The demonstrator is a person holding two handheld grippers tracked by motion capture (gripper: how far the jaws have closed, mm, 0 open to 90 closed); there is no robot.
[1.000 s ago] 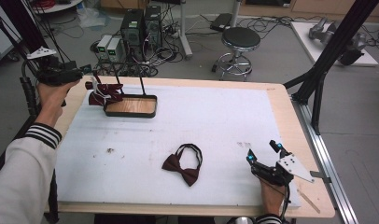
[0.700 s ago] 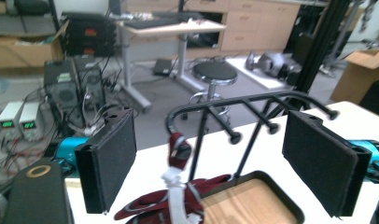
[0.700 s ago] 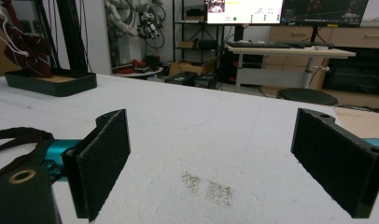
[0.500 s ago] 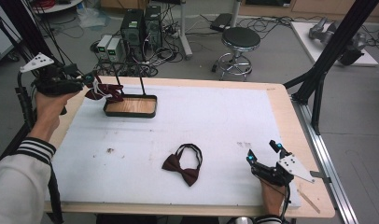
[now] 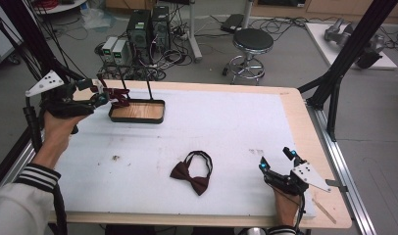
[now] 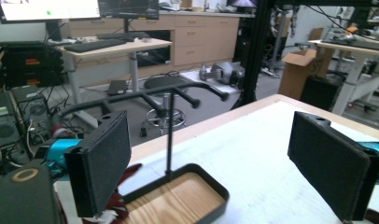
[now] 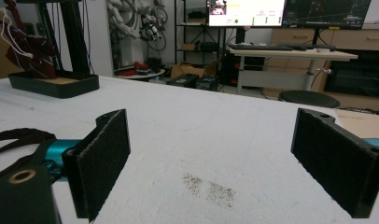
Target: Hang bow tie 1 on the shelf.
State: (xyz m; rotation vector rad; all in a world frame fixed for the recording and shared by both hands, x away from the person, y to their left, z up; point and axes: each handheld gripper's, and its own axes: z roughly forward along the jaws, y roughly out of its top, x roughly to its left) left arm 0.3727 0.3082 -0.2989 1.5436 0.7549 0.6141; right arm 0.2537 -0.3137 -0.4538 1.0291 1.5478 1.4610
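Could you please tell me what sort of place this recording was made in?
Most likely a robotics lab or workshop: computer towers and cables on the floor, desks with monitors, and a stool behind the table.

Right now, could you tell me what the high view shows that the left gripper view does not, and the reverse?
The high view gives the flat bow tie lying on the white table cover, with the right gripper, jaws open, to its right. The left gripper view gives a desk monitor and a cardboard box. Both share the wood-floored tray, the hanging bow tie beside it and the round stool.
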